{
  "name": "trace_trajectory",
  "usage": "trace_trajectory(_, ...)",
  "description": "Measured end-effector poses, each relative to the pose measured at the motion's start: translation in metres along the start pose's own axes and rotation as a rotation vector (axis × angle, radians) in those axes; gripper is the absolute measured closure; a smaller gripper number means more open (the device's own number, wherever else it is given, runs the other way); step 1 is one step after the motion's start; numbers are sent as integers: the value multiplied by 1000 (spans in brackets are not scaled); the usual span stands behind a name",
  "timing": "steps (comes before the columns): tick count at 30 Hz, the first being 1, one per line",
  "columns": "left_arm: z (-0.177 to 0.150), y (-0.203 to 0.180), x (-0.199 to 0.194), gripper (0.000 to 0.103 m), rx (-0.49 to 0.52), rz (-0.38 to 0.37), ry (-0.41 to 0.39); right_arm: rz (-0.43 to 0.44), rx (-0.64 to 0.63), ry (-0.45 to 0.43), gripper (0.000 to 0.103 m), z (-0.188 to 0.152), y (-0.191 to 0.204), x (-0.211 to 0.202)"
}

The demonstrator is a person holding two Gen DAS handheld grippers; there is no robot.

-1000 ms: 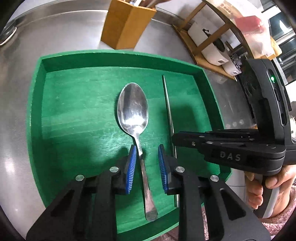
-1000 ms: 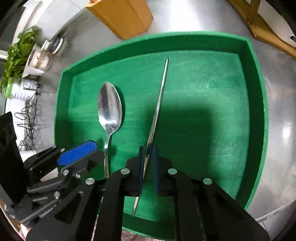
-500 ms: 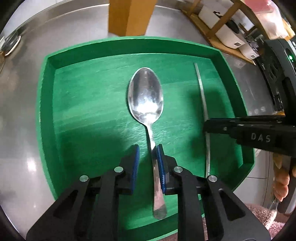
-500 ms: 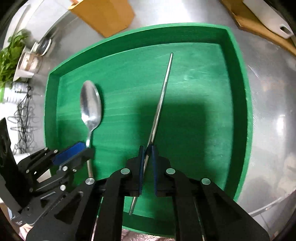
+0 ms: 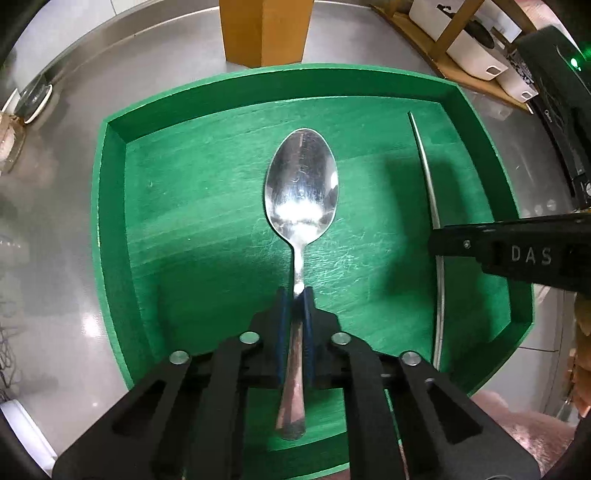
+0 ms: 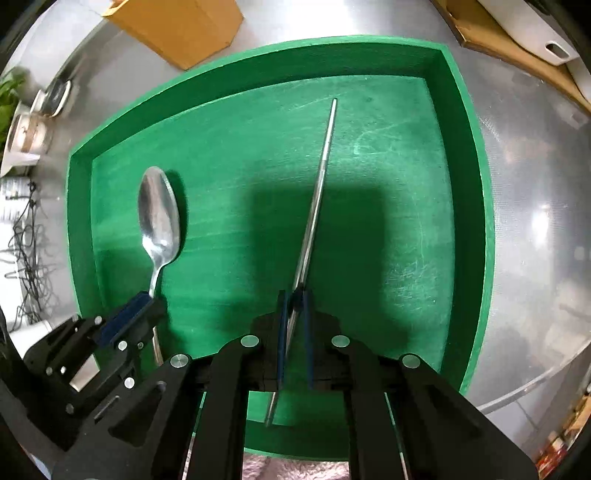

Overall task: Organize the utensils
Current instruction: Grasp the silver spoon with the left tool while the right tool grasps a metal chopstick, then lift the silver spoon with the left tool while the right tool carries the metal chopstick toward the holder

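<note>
A green tray (image 5: 110, 206) sits on the steel counter, also in the right wrist view (image 6: 476, 206). My left gripper (image 5: 294, 295) is shut on the handle of a silver spoon (image 5: 301, 192), bowl pointing away. The spoon (image 6: 159, 218) and the left gripper (image 6: 129, 317) show at left in the right wrist view. My right gripper (image 6: 294, 299) is shut on a thin metal chopstick (image 6: 317, 188) that points away over the tray. The chopstick (image 5: 428, 173) and right gripper (image 5: 509, 251) show at right in the left wrist view.
A wooden utensil block (image 5: 266, 29) stands behind the tray, also seen in the right wrist view (image 6: 181, 26). A wooden shelf with white containers (image 5: 465, 44) is at the back right. Jars and a plant (image 6: 26, 122) stand at the far left.
My left gripper closed on the spoon handle; it was open around it a second ago. The right gripper kept hold of the chopstick, which moved right, away from the spoon.
</note>
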State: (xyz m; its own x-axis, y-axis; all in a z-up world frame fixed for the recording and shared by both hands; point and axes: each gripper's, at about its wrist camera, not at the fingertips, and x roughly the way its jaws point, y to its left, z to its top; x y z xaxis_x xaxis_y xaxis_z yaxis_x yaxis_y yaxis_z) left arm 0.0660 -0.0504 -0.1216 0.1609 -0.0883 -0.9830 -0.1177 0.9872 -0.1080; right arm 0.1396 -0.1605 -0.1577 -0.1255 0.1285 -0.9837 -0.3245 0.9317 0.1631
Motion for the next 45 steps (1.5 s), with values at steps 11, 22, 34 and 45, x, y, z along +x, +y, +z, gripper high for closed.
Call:
trace_trajectory(11,2,23,-1,99,-91,-138,13,123,13,-12,98,2,-20,-11)
trace_trajectory(22,-7,46,-45,99,-138,-249,-240,251,-98,-234,98,-13,-34,-43)
trace_trajectory(34,-22,45,-74,99,-149,-234,-495,306,-192,-546,98,-25,-27,-67)
trace_trajectory(45,0,66,-34,99,-238,-108,-345,277,-254,-613,98,-22,-13,-93)
